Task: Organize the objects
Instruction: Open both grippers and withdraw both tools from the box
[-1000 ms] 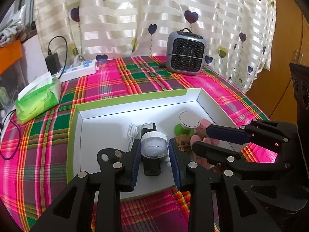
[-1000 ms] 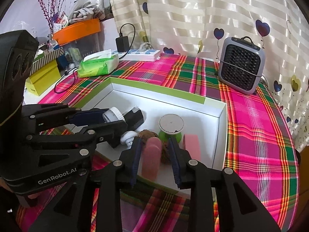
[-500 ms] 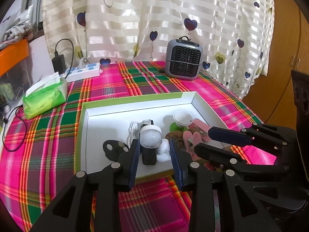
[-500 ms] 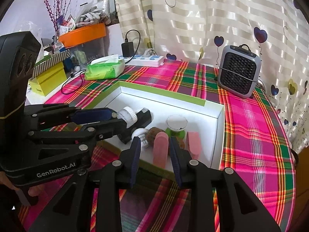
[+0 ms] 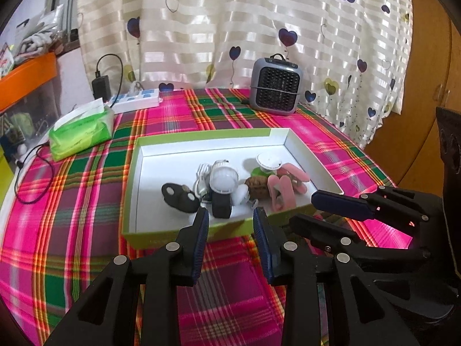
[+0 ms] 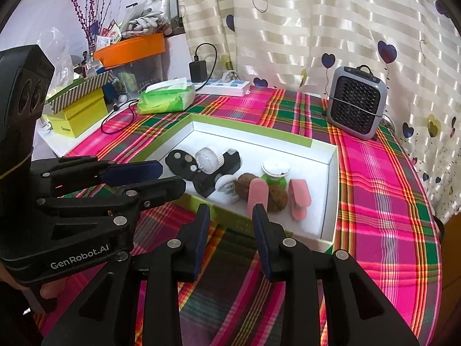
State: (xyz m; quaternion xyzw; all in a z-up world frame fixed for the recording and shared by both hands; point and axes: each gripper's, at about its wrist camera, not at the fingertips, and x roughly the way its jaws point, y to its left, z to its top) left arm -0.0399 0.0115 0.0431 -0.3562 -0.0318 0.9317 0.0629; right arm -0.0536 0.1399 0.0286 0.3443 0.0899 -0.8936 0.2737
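A white box with a green rim [image 5: 201, 137] [image 6: 250, 124] lies on the plaid tablecloth. Inside it are a black flat piece with round dots [image 5: 175, 194] [image 6: 180, 161], a black item with a white ribbed cap [image 5: 223, 181] [image 6: 209, 157], a green bottle with a white lid [image 5: 268, 163] [image 6: 275, 171], walnuts [image 5: 258, 186] [image 6: 278, 199] and pink clips [image 5: 285, 191] [image 6: 299, 196]. My left gripper [image 5: 230, 216] [image 6: 171, 176] hovers open in front of the box's near wall, nothing between its pads. My right gripper [image 6: 230, 213] [image 5: 305, 209] is beside it, also open and empty.
A grey mini heater [image 5: 276, 90] [image 6: 357, 109] stands behind the box by the curtain. A green tissue pack [image 5: 80, 132] [image 6: 165, 98], a power strip [image 5: 135, 101] with a charger and cables, and a yellow box [image 6: 77, 115] lie to the left.
Both grippers have drawn back out of the box. The white-capped item and a pink clip that stood between their pads now lie in the box.
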